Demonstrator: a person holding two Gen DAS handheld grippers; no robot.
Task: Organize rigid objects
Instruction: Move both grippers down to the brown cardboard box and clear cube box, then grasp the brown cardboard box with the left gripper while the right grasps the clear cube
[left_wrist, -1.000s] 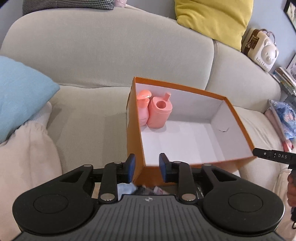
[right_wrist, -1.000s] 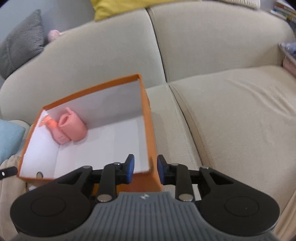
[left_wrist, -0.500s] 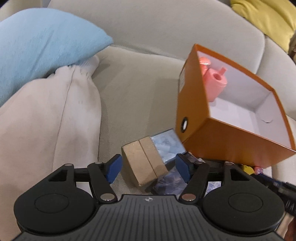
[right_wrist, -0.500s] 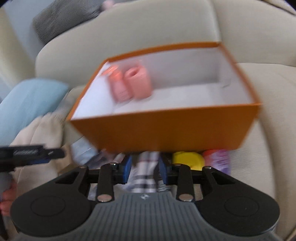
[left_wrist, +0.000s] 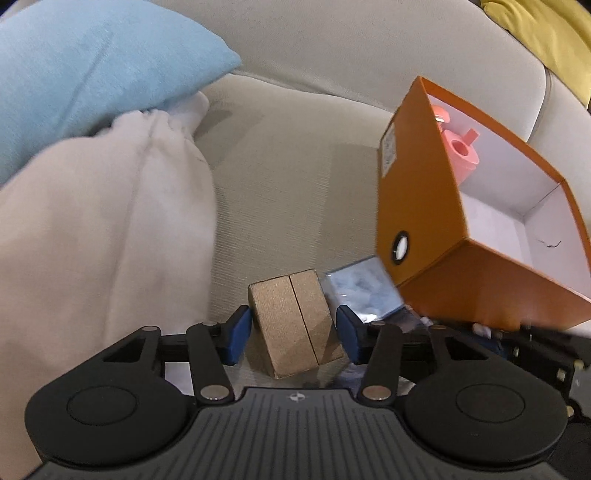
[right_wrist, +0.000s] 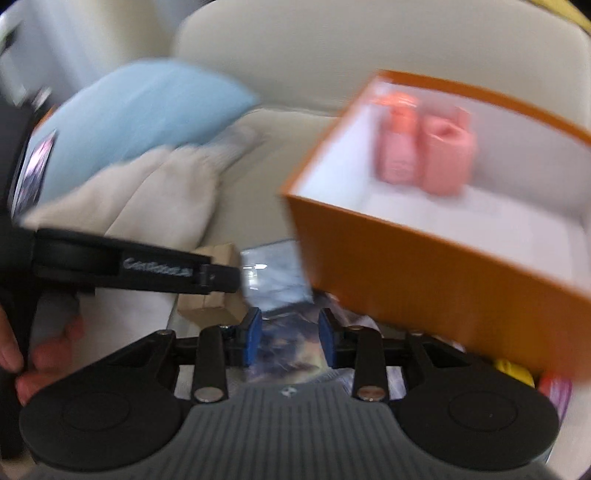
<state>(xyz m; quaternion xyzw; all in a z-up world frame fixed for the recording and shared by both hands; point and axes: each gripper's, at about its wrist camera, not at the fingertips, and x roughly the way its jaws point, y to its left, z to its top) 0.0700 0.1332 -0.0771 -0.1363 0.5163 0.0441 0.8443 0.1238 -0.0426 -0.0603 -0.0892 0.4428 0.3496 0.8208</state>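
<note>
Two handheld grippers over a beige sofa (left_wrist: 295, 192). One orange box (left_wrist: 417, 206), open-topped, white inside, resting on the seat cushion toward its right side, one corner pointing at the left wrist camera. Two pink bottles (left_wrist: 460, 147) upright and touching in the box's far left corner.

One small brown cardboard block (left_wrist: 295, 321), seamed down the middle, lying on the seat near the cushion's front edge, just left of the box's near corner. Long axis running away from the camera, far end tipped slightly left. Left gripper (left_wrist: 293, 334) spread wide, one blue pad (left_wrist: 238, 334) on each side of the block, narrow gaps visible on both sides, nothing clamped.

One pale blue packet (left_wrist: 364, 288) touching the block's right side, partly tucked under the box corner.

Right gripper (right_wrist: 290, 336) partly open, blue pads (right_wrist: 253, 334) apart, hovering above a blurred heap of dark printed packets (right_wrist: 284, 350), no grasp visible. Heavy motion blur in the right wrist view. Left gripper's finger crossing that view from the left, above the brown block. One yellow item (right_wrist: 515, 369) and one reddish item (right_wrist: 554, 387) peeking out beneath the box's near right edge, too blurred to name.

One light blue cushion (left_wrist: 92, 66) at the seat's back left, above one cream blanket (left_wrist: 96, 236) bunched along the left edge.
</note>
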